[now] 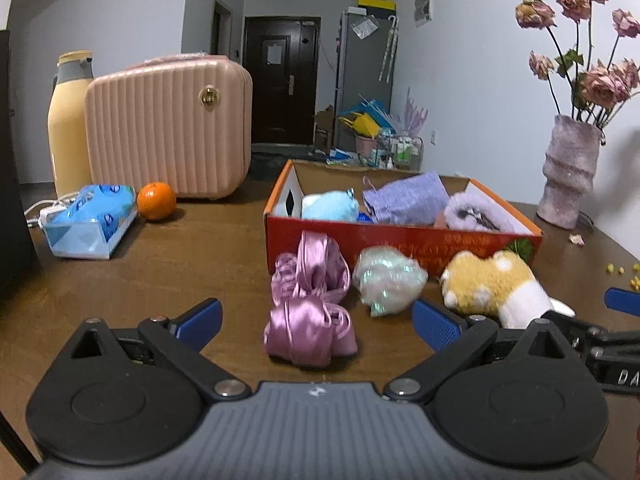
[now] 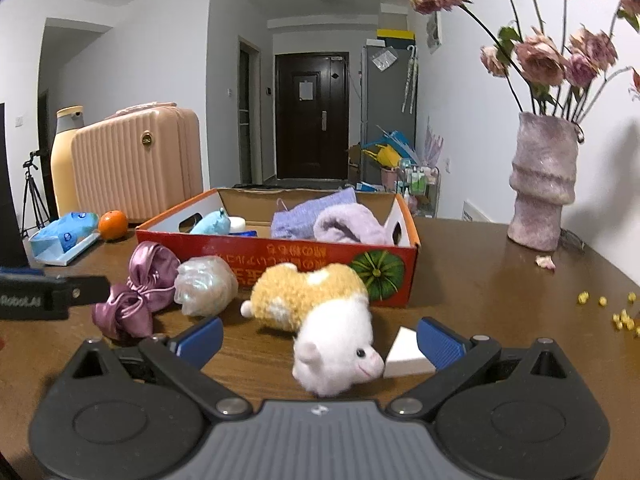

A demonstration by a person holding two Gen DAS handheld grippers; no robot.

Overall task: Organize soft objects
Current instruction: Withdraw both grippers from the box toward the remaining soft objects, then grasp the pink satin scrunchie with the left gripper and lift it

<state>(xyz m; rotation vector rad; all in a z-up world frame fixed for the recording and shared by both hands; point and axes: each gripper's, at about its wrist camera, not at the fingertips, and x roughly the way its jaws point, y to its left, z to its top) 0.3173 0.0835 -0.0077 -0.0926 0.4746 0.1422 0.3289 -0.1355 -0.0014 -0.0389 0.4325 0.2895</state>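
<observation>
A red cardboard box (image 1: 400, 242) (image 2: 280, 258) stands on the brown table, holding a blue plush (image 1: 330, 206), a lilac knitted cloth (image 1: 408, 198) and a lilac fluffy piece (image 2: 348, 224). In front of it lie a pink satin pouch (image 1: 310, 312) (image 2: 138, 288), an iridescent scrunchie (image 1: 386, 280) (image 2: 206, 284) and a yellow-and-white plush pig (image 1: 496, 286) (image 2: 320, 320). My left gripper (image 1: 318, 322) is open, with the satin pouch between its fingers. My right gripper (image 2: 320, 338) is open around the pig's white head. A white wedge sponge (image 2: 406, 354) lies by the right finger.
At the back left stand a pink ribbed case (image 1: 168, 128), a yellow flask (image 1: 68, 120), an orange (image 1: 156, 201) and a blue tissue pack (image 1: 90, 220). A vase of dried roses (image 2: 544, 184) stands at the right, with yellow crumbs (image 2: 624, 316) scattered near it.
</observation>
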